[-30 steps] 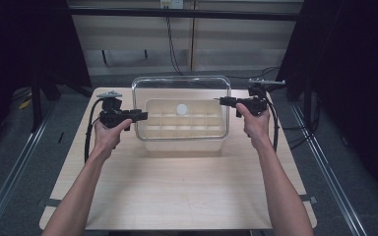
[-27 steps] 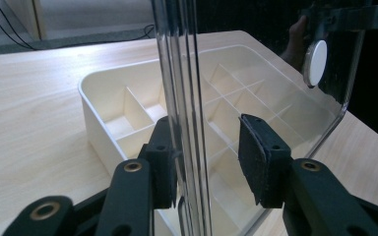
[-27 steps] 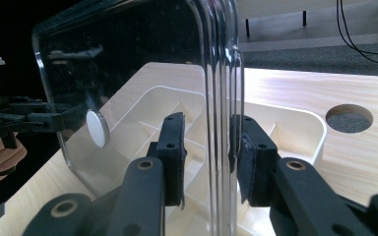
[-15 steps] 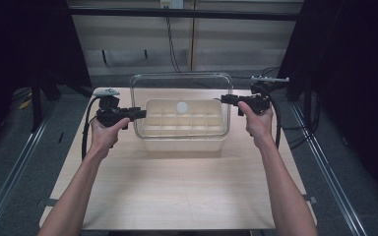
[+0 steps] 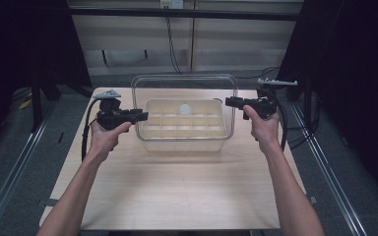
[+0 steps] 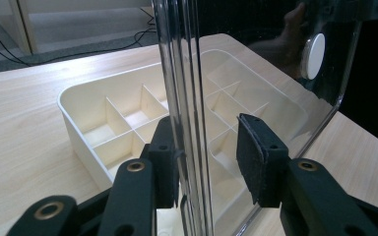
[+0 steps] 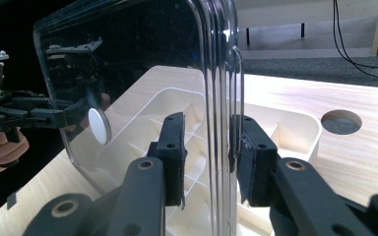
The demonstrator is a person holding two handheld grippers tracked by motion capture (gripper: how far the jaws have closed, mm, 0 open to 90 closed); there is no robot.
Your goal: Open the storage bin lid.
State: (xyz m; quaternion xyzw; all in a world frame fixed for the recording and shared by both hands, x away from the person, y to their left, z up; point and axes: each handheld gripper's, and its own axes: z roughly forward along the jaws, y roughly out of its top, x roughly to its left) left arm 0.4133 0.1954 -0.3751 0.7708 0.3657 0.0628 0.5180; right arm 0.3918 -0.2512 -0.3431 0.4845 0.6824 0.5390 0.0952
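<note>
Clear plastic lid (image 5: 184,101), one, rounded corners, white round knob at centre, lifted edge-up above one cream compartmented tray (image 5: 183,124) on pale wooden table (image 5: 177,191). Two grippers: left gripper (image 5: 141,116) and right gripper (image 5: 229,102) each clamped on a side edge.

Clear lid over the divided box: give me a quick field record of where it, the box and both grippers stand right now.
lid: clear lid, held up on edge above the box, round white knob at its centre
box: cream divided box, open, on the table
left gripper: left gripper at the lid's left edge; in the left gripper view the edge sits between the jaws, one pad against it
right gripper: right gripper at the lid's right edge, jaws closed on the rim
table hole: round hole beside the box
</note>
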